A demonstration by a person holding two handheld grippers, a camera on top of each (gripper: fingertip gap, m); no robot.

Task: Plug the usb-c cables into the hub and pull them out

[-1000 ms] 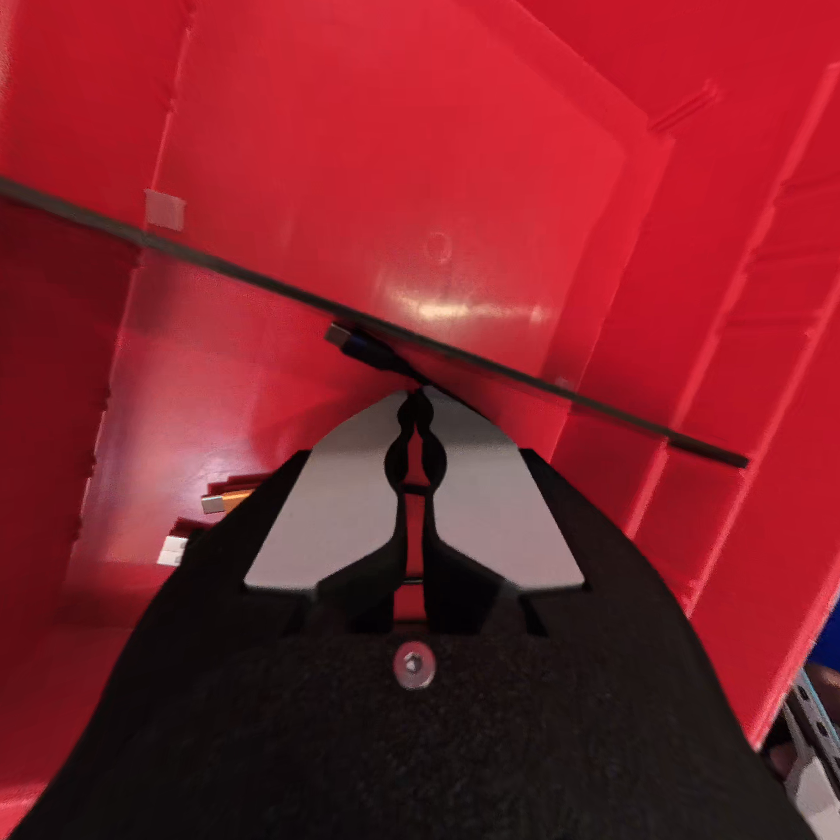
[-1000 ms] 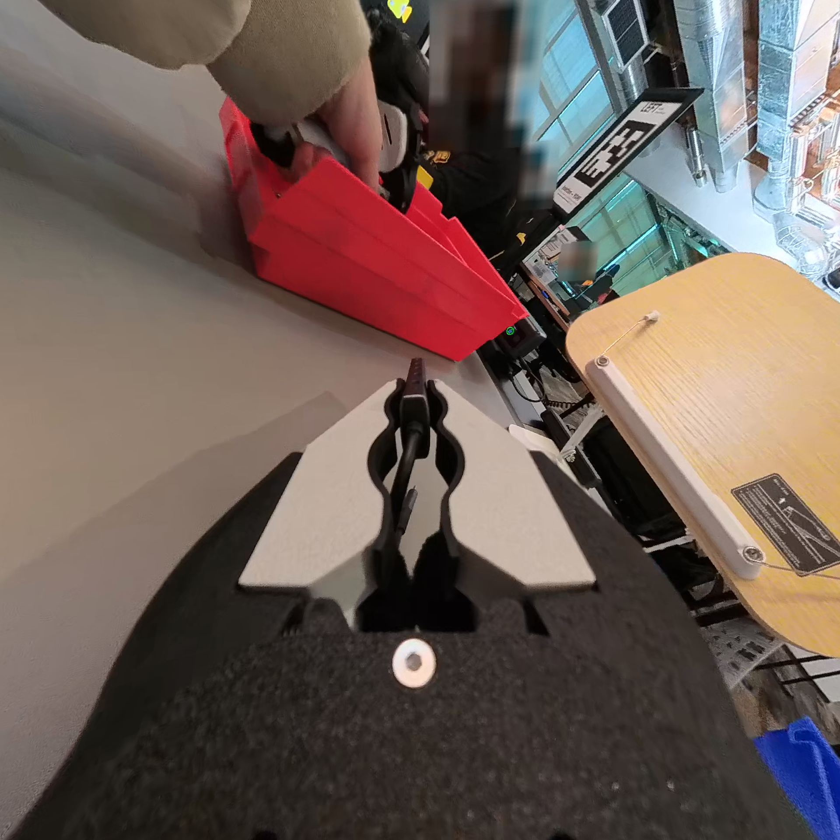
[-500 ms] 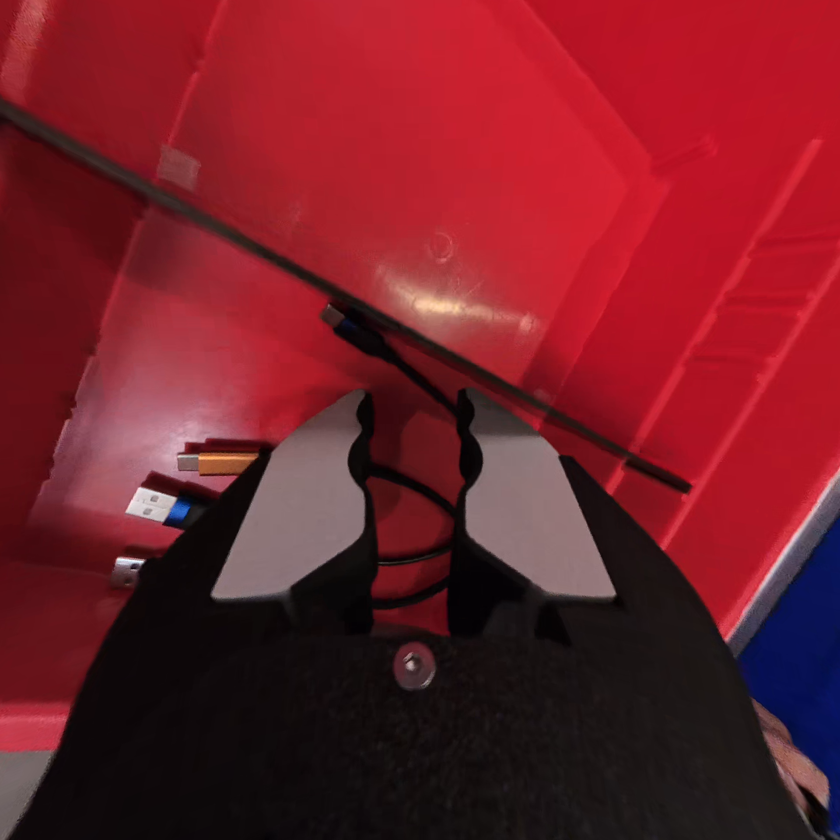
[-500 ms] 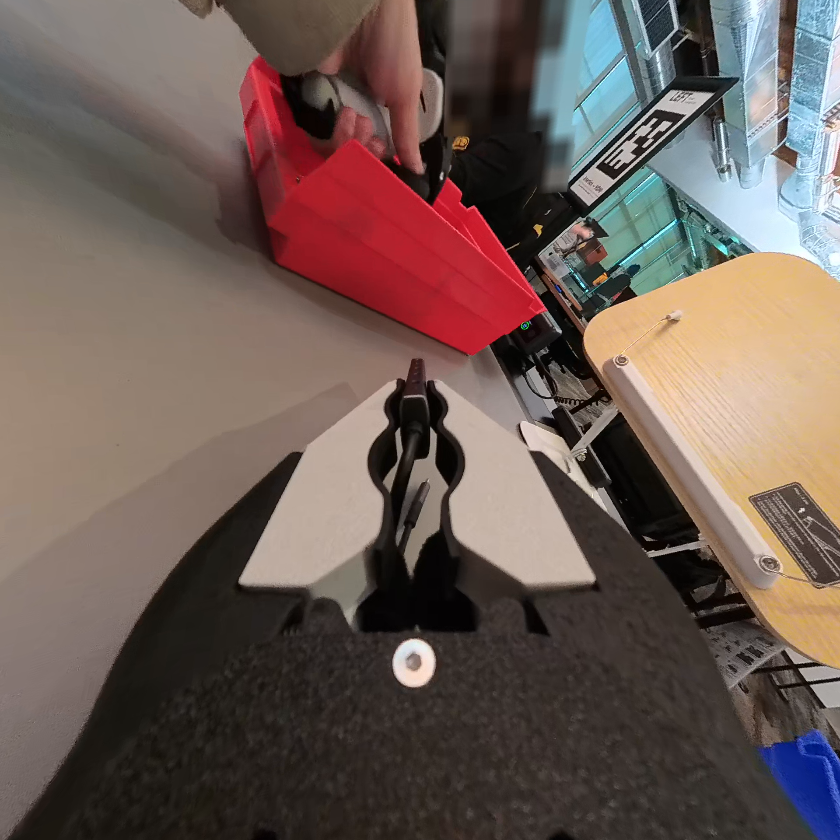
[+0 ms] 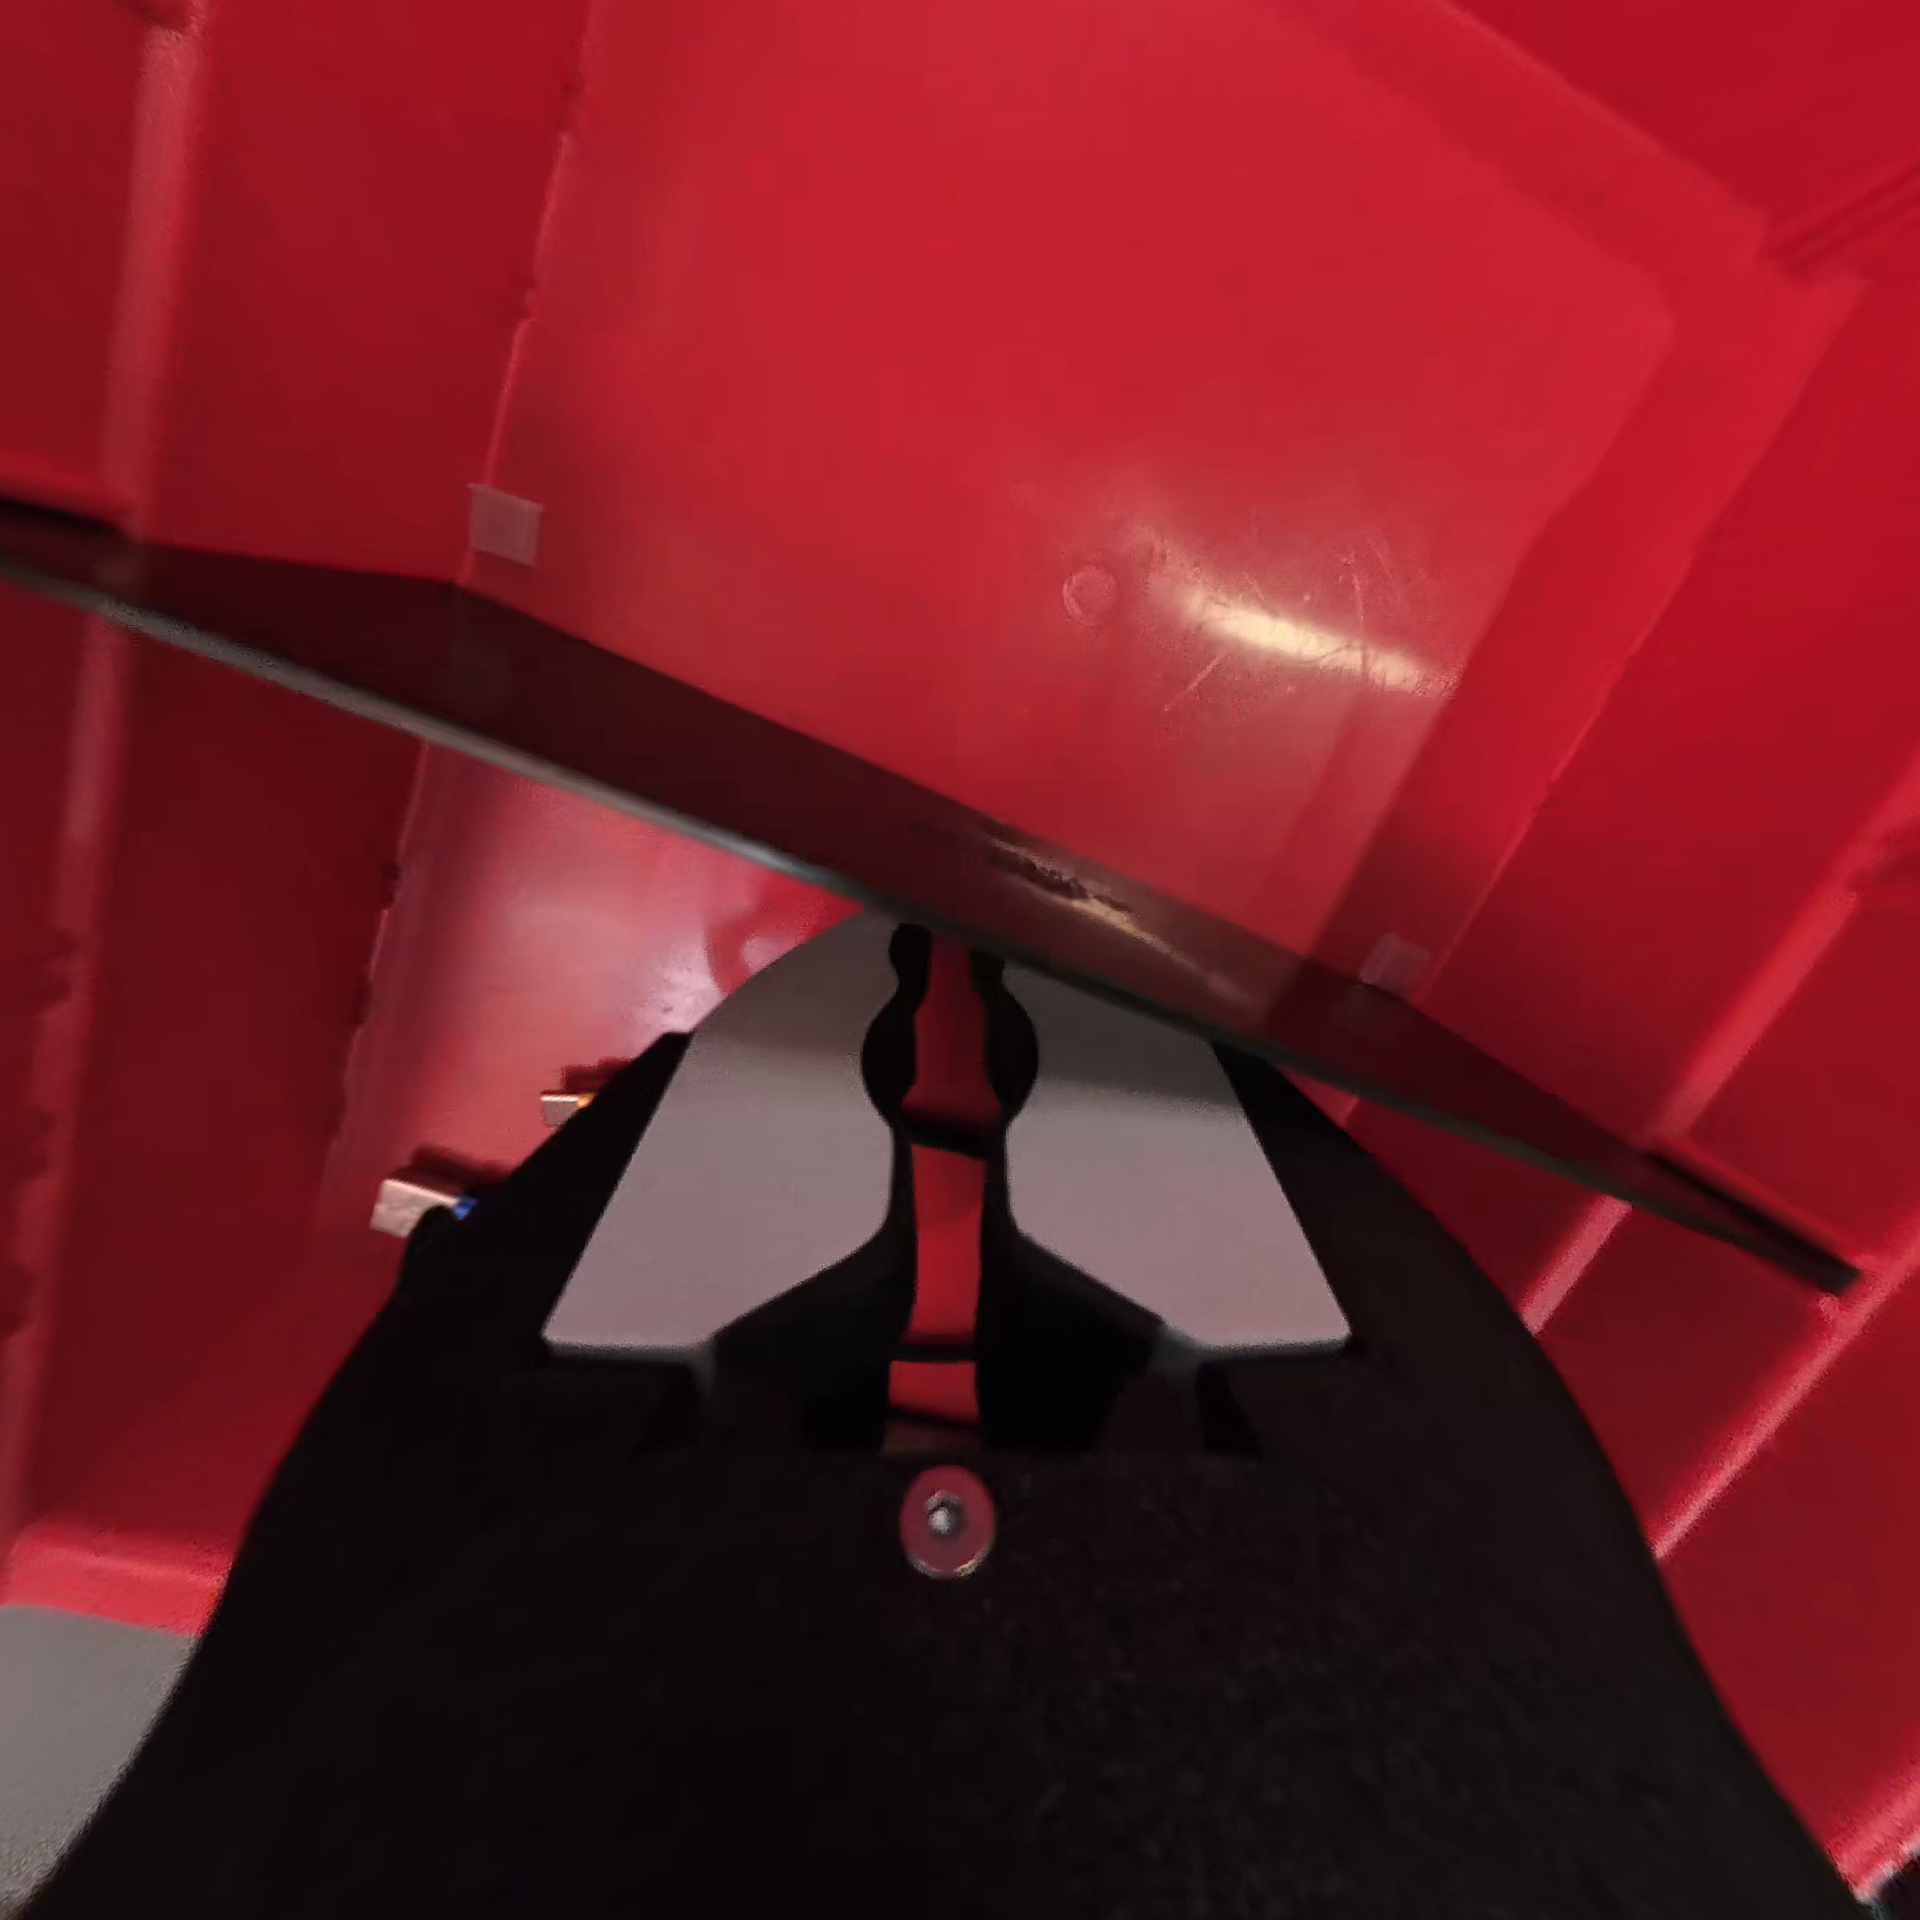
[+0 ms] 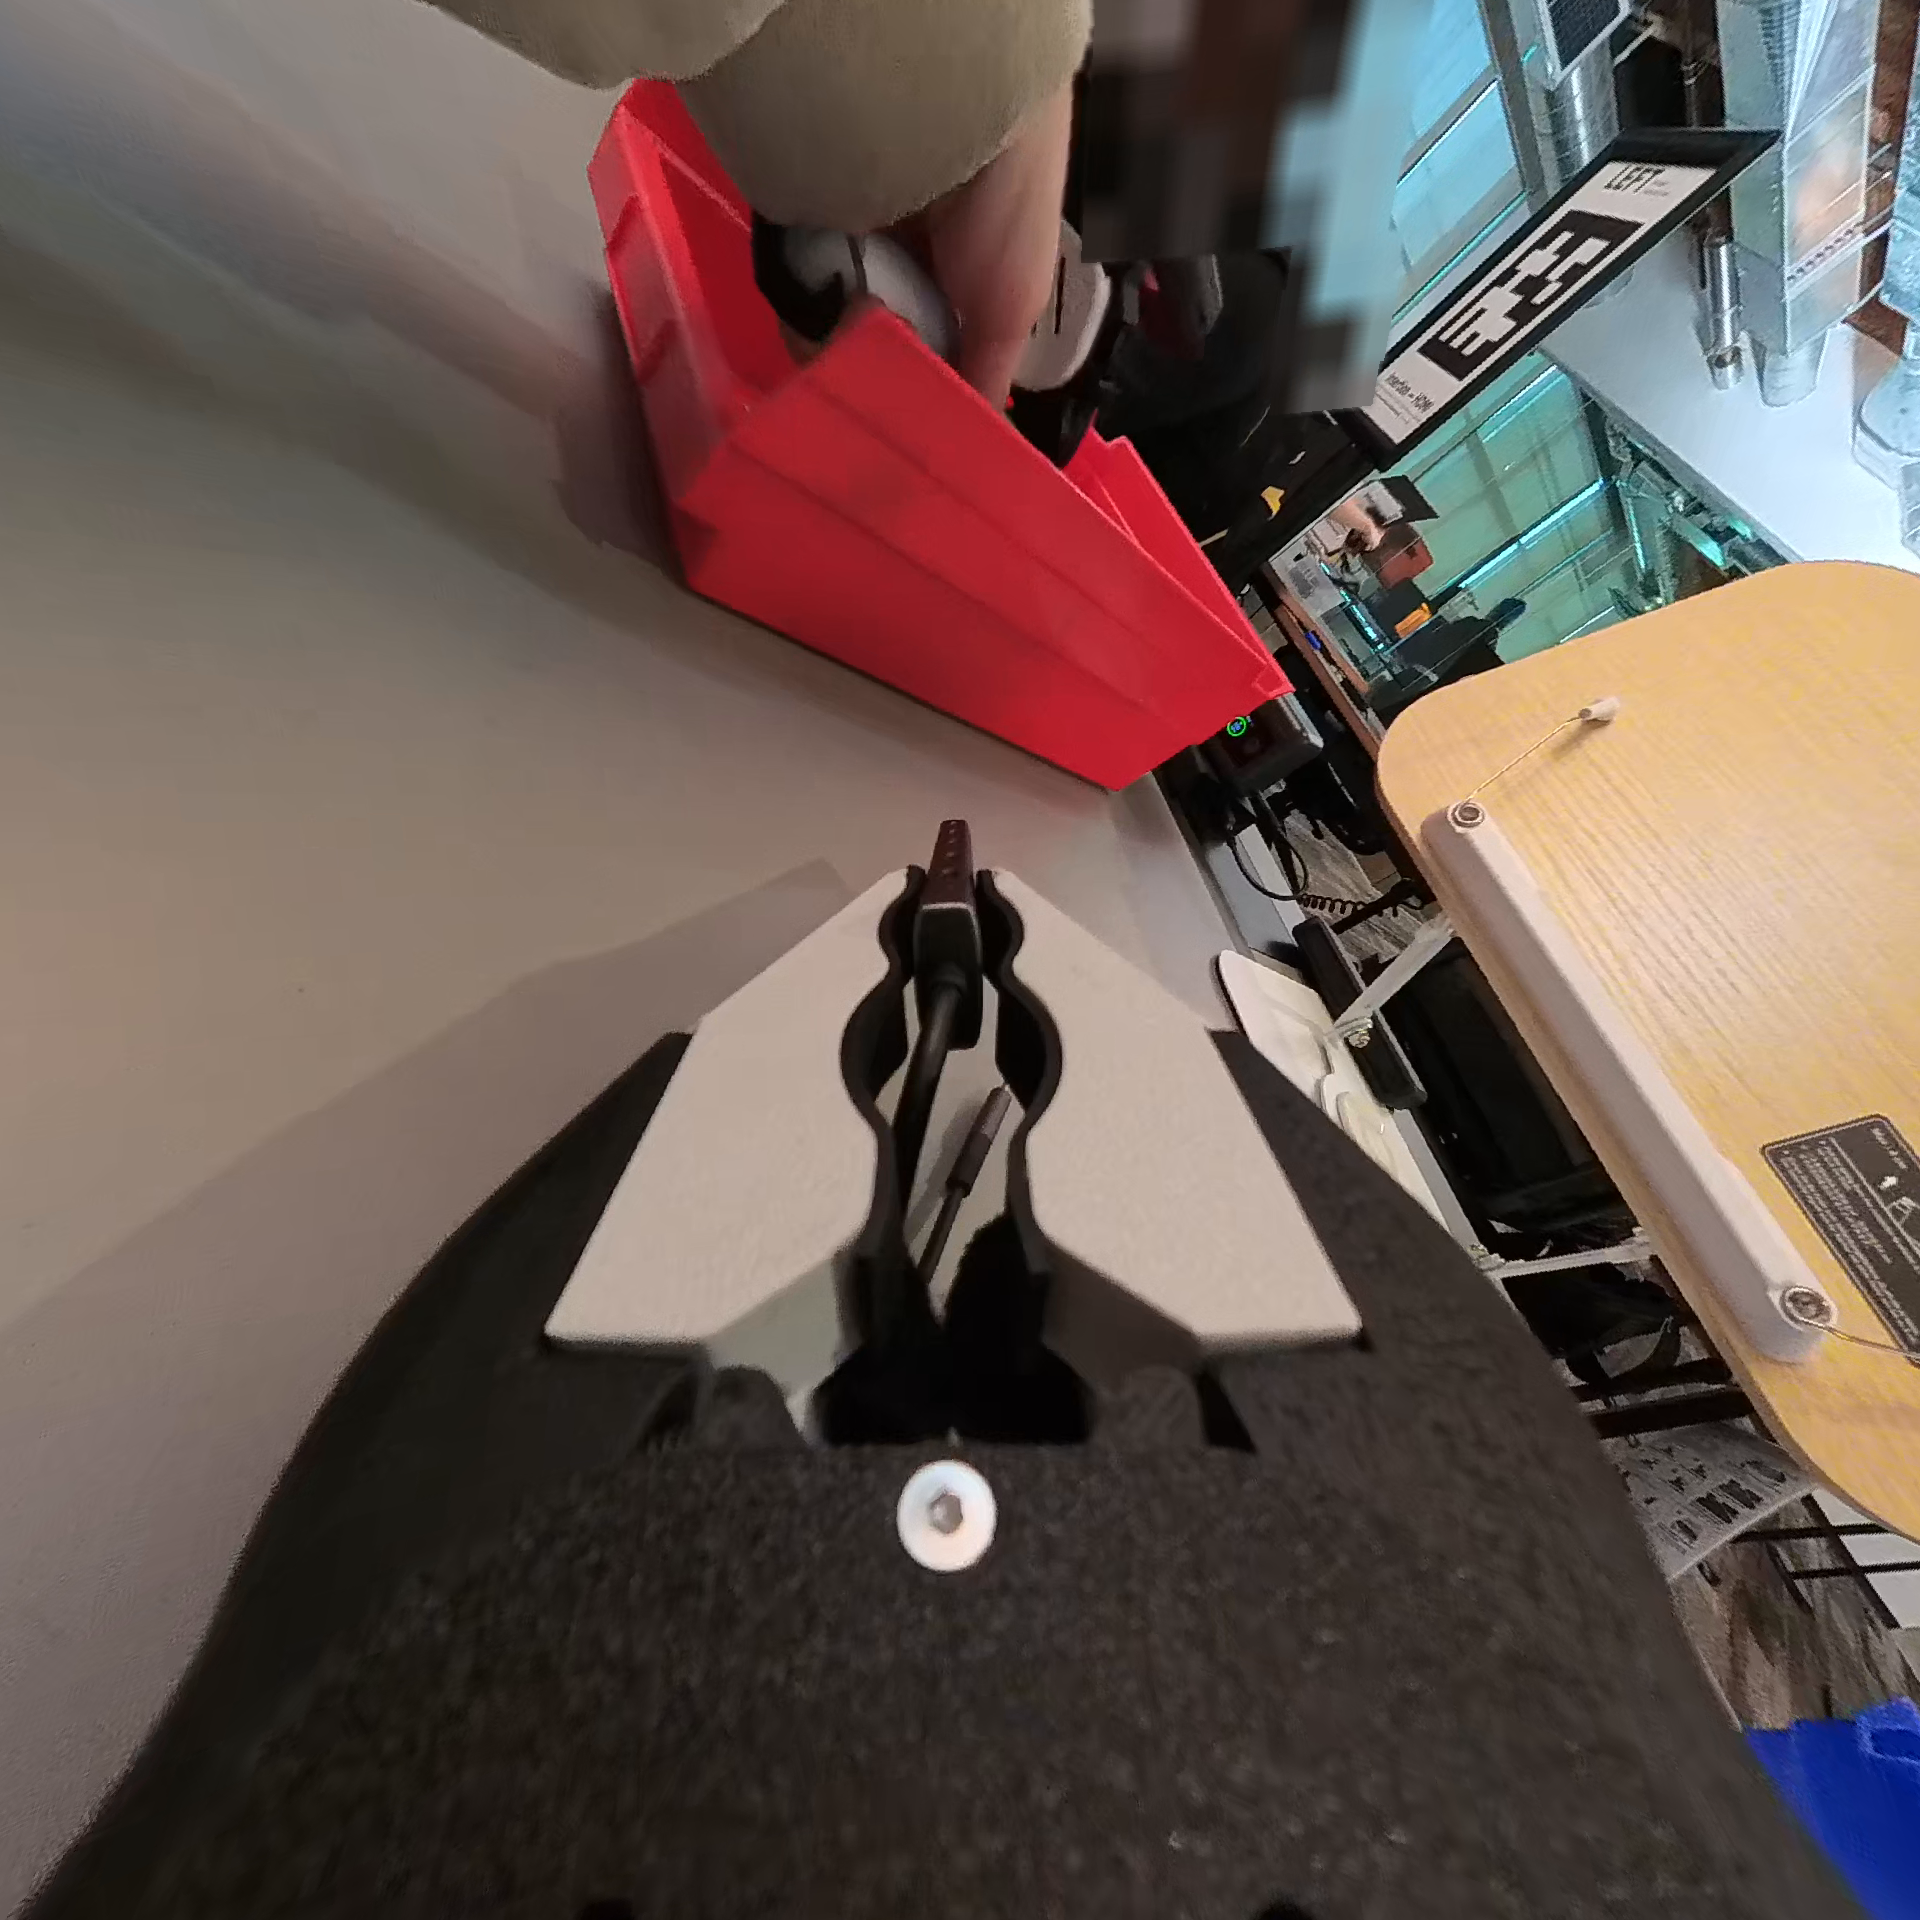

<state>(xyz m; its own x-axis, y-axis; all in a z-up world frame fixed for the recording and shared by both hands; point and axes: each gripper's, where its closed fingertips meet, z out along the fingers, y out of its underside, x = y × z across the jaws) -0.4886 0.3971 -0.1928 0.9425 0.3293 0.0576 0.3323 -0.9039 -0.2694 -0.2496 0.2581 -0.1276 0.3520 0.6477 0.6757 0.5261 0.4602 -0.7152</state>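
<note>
My left gripper (image 5: pixel 948 951) is down inside the red bin (image 5: pixel 1039 364). Its jaws are almost together, with only red floor showing in the narrow gap. Its tips reach under the black divider (image 5: pixel 727 769), so what lies at them is hidden. An orange plug (image 5: pixel 566 1103) and a silver plug (image 5: pixel 416 1205) lie on the bin floor to the left. My right gripper (image 6: pixel 948 894) is shut on the slim dark hub (image 6: pixel 951 847), held end-on over the grey table (image 6: pixel 312 727). The hub's black lead (image 6: pixel 925 1060) runs back between the fingers.
In the right wrist view the red bin (image 6: pixel 935 582) stands at the table's far edge. A person's hand (image 6: pixel 997 270) holds the left gripper in it. A wooden tabletop (image 6: pixel 1714 883) is on the right, and a blue bin (image 6: pixel 1849 1797) at the lower right. One gripper's finger ends stand about 30 cm off the other's.
My left gripper let go of the blue-tipped black cable, opened wide, then closed to a narrow gap and moved forward under the divider. The right gripper kept its hold and drifted slightly.
</note>
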